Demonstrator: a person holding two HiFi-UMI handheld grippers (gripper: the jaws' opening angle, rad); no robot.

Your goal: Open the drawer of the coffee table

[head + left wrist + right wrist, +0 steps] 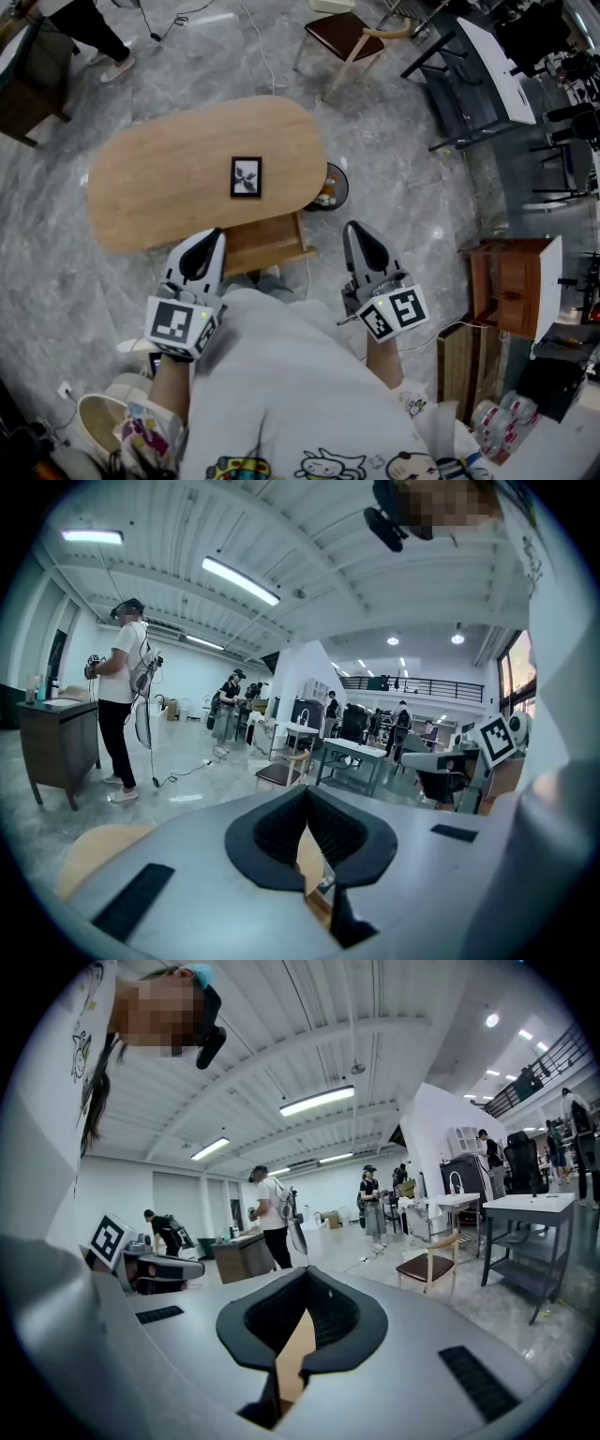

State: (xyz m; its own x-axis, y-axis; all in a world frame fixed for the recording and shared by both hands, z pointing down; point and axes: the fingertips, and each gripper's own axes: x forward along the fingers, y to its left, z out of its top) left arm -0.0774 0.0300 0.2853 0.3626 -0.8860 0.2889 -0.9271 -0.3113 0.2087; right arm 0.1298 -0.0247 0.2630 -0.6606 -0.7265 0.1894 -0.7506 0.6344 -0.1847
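Note:
The oval wooden coffee table stands in front of me. Its wooden drawer juts out from under the near edge of the top. My left gripper hovers just left of the drawer, jaws shut and empty. My right gripper hangs to the drawer's right, apart from it, also shut with nothing held. In the left gripper view the left gripper shows its dark pads pressed together. The right gripper view shows the right gripper the same way. In both, pale wood shows below the pads.
A small black picture frame lies on the tabletop. A dark round object sits by the table's right end. A wooden chair stands beyond, a grey desk at the upper right and a wooden cabinet at the right. Other people stand about the hall.

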